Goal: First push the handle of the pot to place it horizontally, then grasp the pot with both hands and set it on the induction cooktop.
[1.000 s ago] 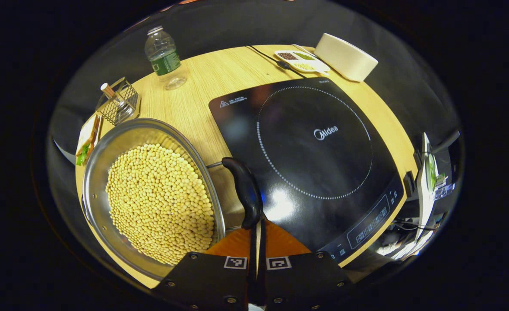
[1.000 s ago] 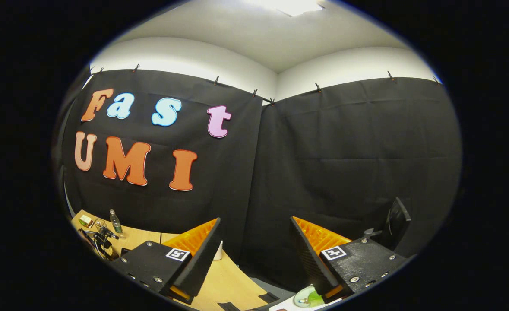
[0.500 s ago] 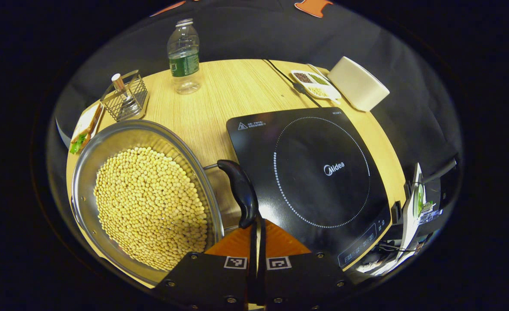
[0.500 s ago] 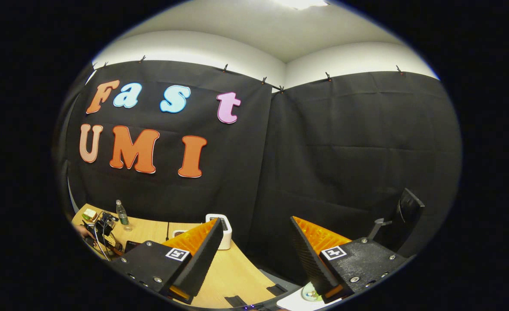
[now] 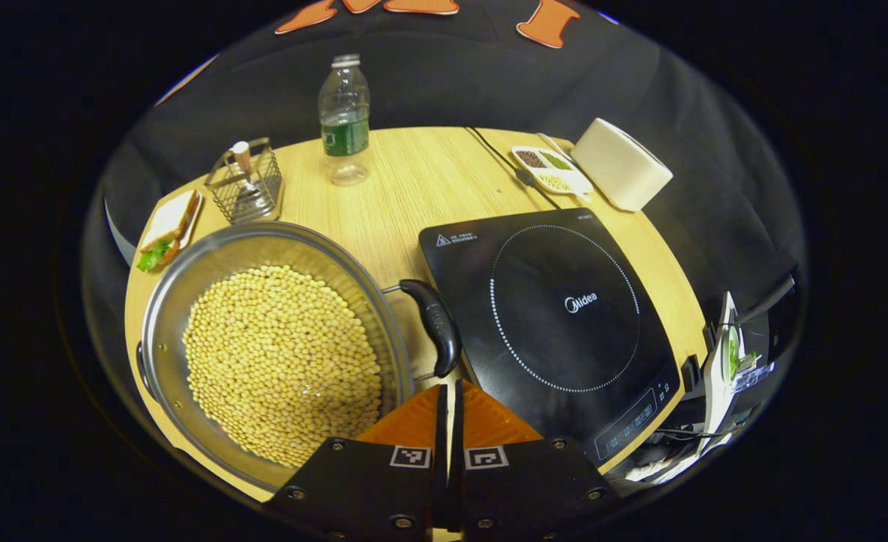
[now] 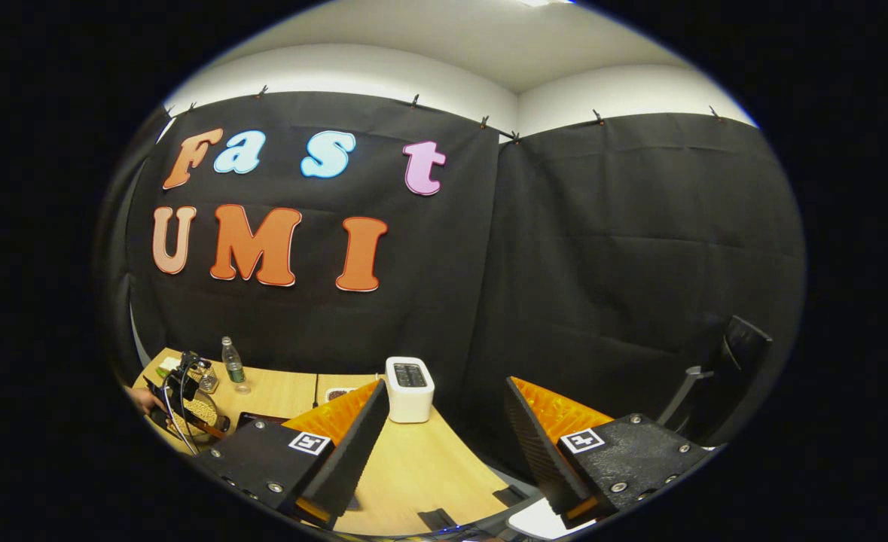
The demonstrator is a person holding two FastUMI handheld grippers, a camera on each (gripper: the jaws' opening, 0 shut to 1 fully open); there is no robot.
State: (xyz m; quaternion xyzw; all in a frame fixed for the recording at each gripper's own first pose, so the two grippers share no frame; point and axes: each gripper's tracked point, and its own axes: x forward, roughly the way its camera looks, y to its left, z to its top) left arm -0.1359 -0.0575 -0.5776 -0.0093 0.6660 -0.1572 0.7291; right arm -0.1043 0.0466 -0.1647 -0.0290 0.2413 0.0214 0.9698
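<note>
Steel: one pot [image 5: 159,316], one handle [image 5: 434,325]

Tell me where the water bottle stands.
In the left gripper view the water bottle stands upright at the table's far edge, right of the wire basket, beyond the pot.

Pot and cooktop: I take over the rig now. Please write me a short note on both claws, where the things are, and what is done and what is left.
Left claw: shut, empty, its tips just at the near end of the pot's black handle.
Right claw: open, empty, held high facing the booth wall.
Pot, full of yellow beans, sits on the table left of the induction cooktop.
Done: nothing certain; the handle push is under way.
Left: finish pushing the handle, grasp the pot with both claws, set it on the cooktop.
</note>
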